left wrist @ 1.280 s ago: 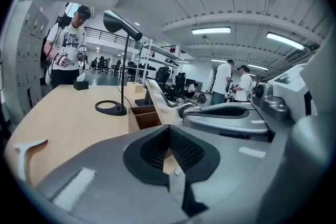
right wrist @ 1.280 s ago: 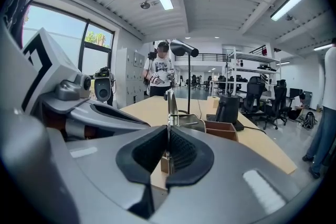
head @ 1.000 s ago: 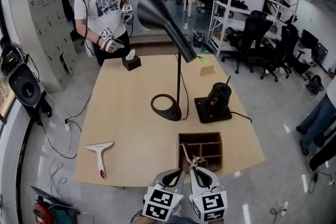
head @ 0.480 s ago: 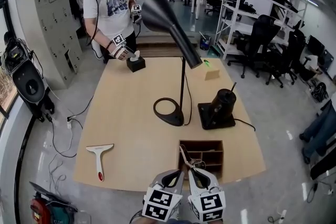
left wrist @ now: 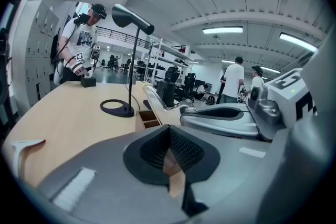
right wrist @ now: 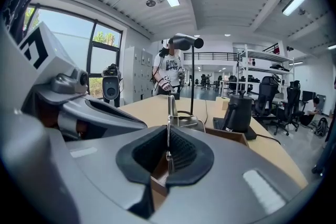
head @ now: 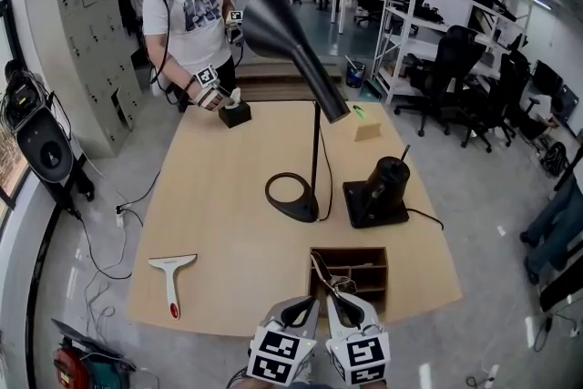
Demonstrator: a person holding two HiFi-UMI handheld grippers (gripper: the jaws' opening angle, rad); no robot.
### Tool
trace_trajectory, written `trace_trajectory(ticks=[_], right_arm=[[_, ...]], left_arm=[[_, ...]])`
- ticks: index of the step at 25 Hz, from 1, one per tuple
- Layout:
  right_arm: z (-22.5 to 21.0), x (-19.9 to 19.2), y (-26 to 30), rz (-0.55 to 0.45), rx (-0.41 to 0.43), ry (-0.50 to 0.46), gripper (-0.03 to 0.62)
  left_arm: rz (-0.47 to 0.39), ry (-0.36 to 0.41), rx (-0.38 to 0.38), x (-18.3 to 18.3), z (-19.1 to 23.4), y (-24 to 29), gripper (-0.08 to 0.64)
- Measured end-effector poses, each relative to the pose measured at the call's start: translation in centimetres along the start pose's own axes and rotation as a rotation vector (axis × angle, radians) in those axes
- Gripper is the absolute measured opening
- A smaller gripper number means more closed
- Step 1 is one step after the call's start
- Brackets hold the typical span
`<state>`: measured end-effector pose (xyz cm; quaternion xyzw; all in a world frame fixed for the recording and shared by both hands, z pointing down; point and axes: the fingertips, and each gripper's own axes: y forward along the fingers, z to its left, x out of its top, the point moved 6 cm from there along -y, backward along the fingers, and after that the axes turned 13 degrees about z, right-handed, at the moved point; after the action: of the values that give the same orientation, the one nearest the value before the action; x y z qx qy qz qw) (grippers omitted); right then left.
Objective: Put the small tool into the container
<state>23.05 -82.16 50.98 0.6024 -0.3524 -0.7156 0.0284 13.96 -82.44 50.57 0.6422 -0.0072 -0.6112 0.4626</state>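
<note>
My right gripper (head: 337, 294) hangs over the table's near edge, shut on a slim metal tool (head: 324, 271) that sticks up and forward from its jaws. In the right gripper view the tool (right wrist: 169, 108) stands upright between the closed pads. Its tip reaches over the near left part of a wooden container (head: 352, 267) split into several compartments. My left gripper (head: 311, 296) sits just left of the right one, shut and with nothing in it. In the left gripper view the tool (left wrist: 159, 100) pokes out toward the container (left wrist: 147, 118).
A black desk lamp (head: 293, 194) stands beyond the container, with a black kettle on its base (head: 378, 189) to the right. A white squeegee with a red handle (head: 173, 281) lies at the near left. A person (head: 191, 14) works at a black box (head: 234, 113) at the far end.
Both grippers and the tool keep the same place over the table's near edge. The person at the far end has brought a hand down to the black box.
</note>
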Motion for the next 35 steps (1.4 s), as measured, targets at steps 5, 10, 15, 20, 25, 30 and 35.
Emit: trace_trajectory(ticks=[5, 10, 15, 20, 25, 30, 35], right_arm=[[-0.2, -0.9, 1.3, 0.037, 0.000, -0.005, 0.009], [-1.5, -1.7, 0.5, 0.072, -0.006, -0.009, 0.009], [-2.6, -2.9, 3.2, 0.111, -0.005, -0.010, 0.009], [-3.0, -3.7, 4.0, 0.140, -0.015, -0.008, 0.009], [-1.4, -3.6, 4.4, 0.147, -0.016, -0.009, 0.009], [-2.7, -4.1, 3.8, 0.161, -0.027, -0.023, 0.019], [-1.9, -3.7, 3.1, 0.168, -0.034, -0.027, 0.048]], left_arm=[[0.004, 0.008, 0.001, 0.3, 0.3, 0.2, 0.006], [0.007, 0.009, 0.006, 0.9, -1.4, 0.0, 0.006], [0.011, 0.010, 0.011, 1.2, -0.2, 1.9, 0.006], [0.014, 0.009, 0.008, 1.3, 0.0, 2.2, 0.006], [0.016, 0.016, 0.010, 0.6, 0.9, 1.2, 0.006], [0.017, 0.016, 0.007, 0.8, -0.4, 2.0, 0.006], [0.019, 0.011, -0.002, 0.7, -0.6, 0.9, 0.006]])
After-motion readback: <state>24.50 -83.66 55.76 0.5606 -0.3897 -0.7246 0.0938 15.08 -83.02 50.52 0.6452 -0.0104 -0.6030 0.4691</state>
